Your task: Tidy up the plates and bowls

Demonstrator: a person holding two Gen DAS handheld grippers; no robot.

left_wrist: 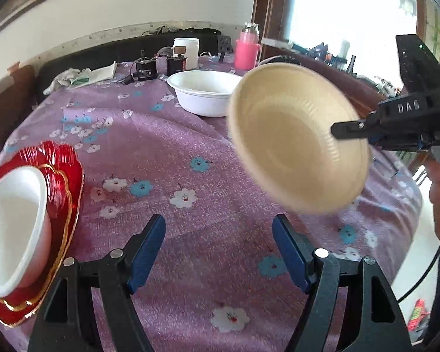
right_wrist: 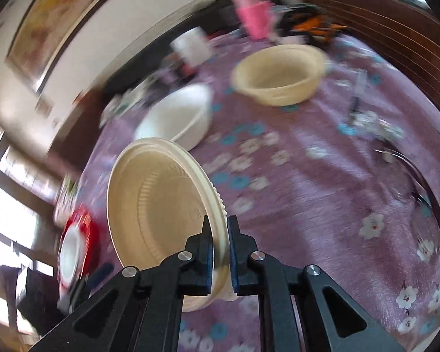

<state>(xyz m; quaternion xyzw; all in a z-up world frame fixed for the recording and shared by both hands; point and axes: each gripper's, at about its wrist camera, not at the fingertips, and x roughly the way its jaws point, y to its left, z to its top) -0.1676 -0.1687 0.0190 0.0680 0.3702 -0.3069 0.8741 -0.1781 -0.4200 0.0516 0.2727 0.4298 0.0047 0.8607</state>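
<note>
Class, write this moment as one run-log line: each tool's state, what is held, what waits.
right tool: shut on beige bowl rim, lifted | left tool: open, empty | waiting: white bowl, second beige bowl

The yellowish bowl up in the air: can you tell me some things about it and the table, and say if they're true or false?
1. The right gripper pinches the cream bowl by its rim. True.
2. The left gripper holds a plate. False: its jaws are open with nothing between them.
3. A small white bowl sits on the red plates. True.
4. The tablecloth is plain green. False: it is purple with flowers.
5. Another cream bowl stands on the table. True.
</note>
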